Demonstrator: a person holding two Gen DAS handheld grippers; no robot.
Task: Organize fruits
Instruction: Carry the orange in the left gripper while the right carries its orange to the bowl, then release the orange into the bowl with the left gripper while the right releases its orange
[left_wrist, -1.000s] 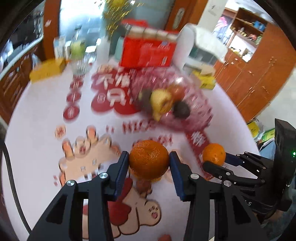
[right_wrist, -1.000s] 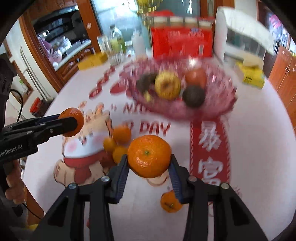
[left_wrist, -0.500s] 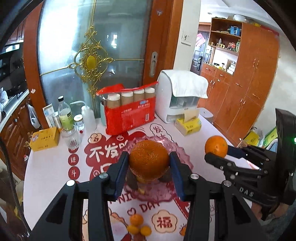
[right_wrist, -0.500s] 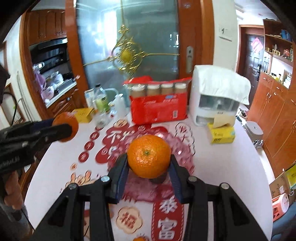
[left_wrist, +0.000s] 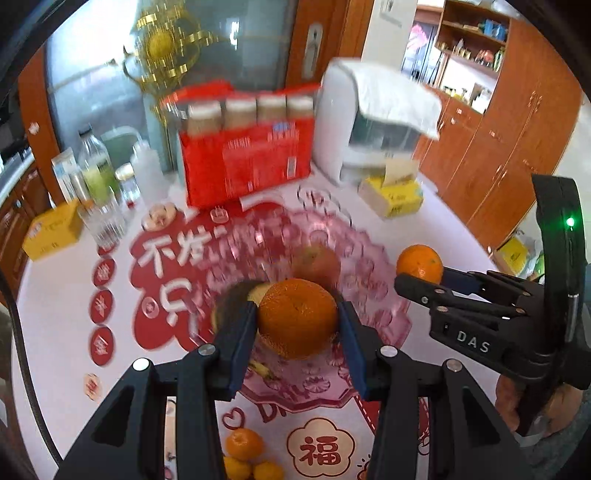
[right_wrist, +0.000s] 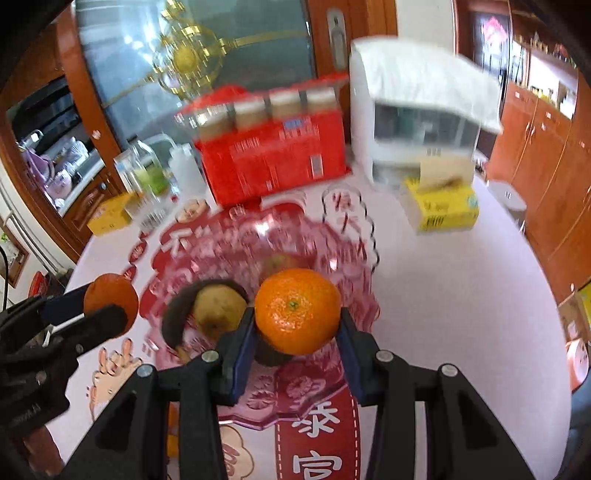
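The left claw (left_wrist: 297, 325) is closed on an orange (left_wrist: 297, 318), its blue pads pressed to both sides of the fruit; this one is dull, dimpled and faintly flattened. The right claw (right_wrist: 297, 324) grips a second orange (right_wrist: 297, 311), brighter and glossier, with its small green stem scar facing the camera. Both held fruits hang over the pink glass bowl (left_wrist: 373, 291), which sits toward the middle of the worktop (left_wrist: 62, 332) on a red-and-white printed cover.

The bowl's contents are smeared by motion blur and partly hidden behind the claws and their oranges. In the right wrist view a yellowish fruit (right_wrist: 218, 310) (perhaps a pear, I cannot tell) lies against a dark one (right_wrist: 173, 321); a reddish apple-like fruit (left_wrist: 317, 264) shows in the left wrist view. How many pieces the bowl holds in all cannot be counted.

Three small oranges (left_wrist: 244, 445) sit in a cluster at the near edge of the worktop, the lower two cut off by the frame. So five oranges are visible in all: two gripped, three loose.

Along the far edge stand a red carton (left_wrist: 247, 166) with four jars in its top, a white appliance (left_wrist: 369, 129) under a cloth, two yellow boxes (left_wrist: 393, 197), and some blurred bottles (left_wrist: 98, 173).
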